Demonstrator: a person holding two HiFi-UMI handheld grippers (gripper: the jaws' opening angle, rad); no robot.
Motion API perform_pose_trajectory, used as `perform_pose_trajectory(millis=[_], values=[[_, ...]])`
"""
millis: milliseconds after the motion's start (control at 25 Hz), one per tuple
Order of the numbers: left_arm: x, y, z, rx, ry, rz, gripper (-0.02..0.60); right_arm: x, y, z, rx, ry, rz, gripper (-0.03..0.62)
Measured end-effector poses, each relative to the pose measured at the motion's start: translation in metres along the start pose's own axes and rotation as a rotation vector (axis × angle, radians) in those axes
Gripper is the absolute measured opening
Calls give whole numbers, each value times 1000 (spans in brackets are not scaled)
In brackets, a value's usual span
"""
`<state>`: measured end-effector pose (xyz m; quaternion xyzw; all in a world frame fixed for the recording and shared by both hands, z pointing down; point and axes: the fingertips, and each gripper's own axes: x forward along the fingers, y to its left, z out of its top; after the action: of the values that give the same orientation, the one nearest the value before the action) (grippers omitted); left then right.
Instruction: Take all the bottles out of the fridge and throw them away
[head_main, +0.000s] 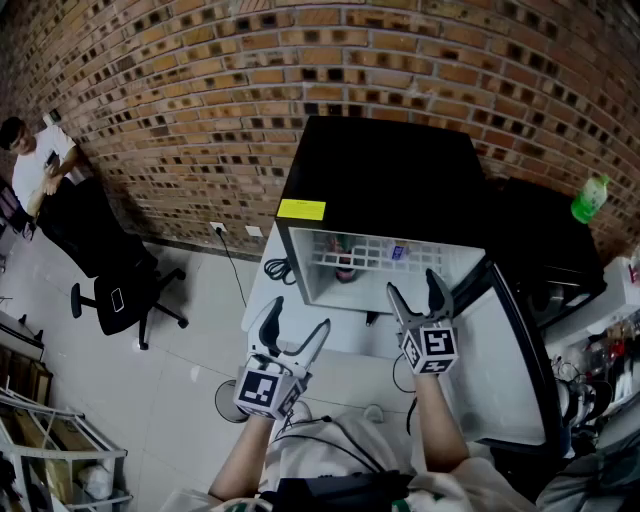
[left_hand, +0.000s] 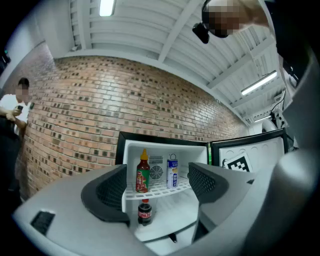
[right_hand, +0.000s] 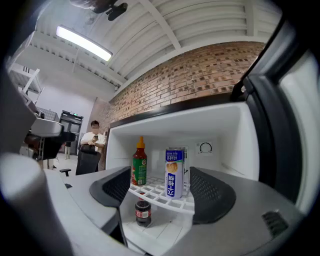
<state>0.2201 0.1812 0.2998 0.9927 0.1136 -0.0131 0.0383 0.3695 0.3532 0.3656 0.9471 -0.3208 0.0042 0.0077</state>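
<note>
Nothing reads clearly from where I stand: the carton (right_hand: 174, 172) at mid-frame bears blue characters too small to make out, and the yellow sticker (head_main: 301, 209) on the fridge (head_main: 385, 160) shows no legible print.

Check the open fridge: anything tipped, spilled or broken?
Nothing stands out. The red sauce bottle with the yellow cap and the blue-and-white carton stand upright on the white wire shelf; the small dark cola bottle stands upright below. No spill visible.
</note>
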Motion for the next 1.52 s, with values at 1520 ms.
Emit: perform_pose_trajectory(millis=[1520], values=[[-37, 11, -27, -52, 10, 54, 379, -3, 31, 37, 39, 25, 136, 259]])
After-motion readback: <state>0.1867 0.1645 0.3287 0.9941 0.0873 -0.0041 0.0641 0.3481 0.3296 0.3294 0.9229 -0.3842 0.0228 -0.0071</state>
